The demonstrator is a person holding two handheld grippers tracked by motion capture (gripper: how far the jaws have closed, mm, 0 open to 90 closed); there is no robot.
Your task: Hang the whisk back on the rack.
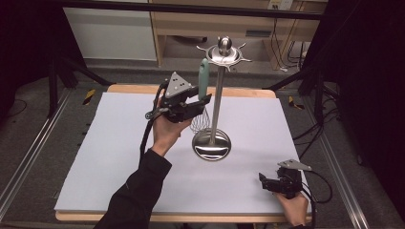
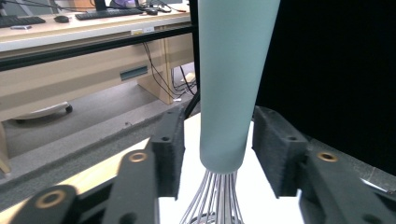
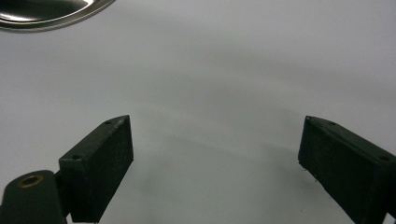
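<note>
A whisk with a pale teal handle [image 1: 204,76] hangs upright beside a steel utensil stand [image 1: 218,95], its top at one of the hooks of the stand's crown [image 1: 224,53]. The wire head [image 1: 200,121] points down above the round base [image 1: 211,144]. My left gripper [image 1: 203,100] is raised and open around the lower handle. In the left gripper view the handle [image 2: 229,93] stands between the pads [image 2: 169,149] with a gap on the left side. My right gripper [image 1: 264,182] rests low near the table's front right, open over bare mat [image 3: 215,158].
A white mat [image 1: 119,157] covers the wooden table [image 1: 143,88]. The stand's shiny base [image 3: 46,11] lies beyond the right gripper. Behind the table are a wooden bench [image 2: 70,70], black frame legs [image 1: 52,90] and cables on the floor [image 1: 310,131].
</note>
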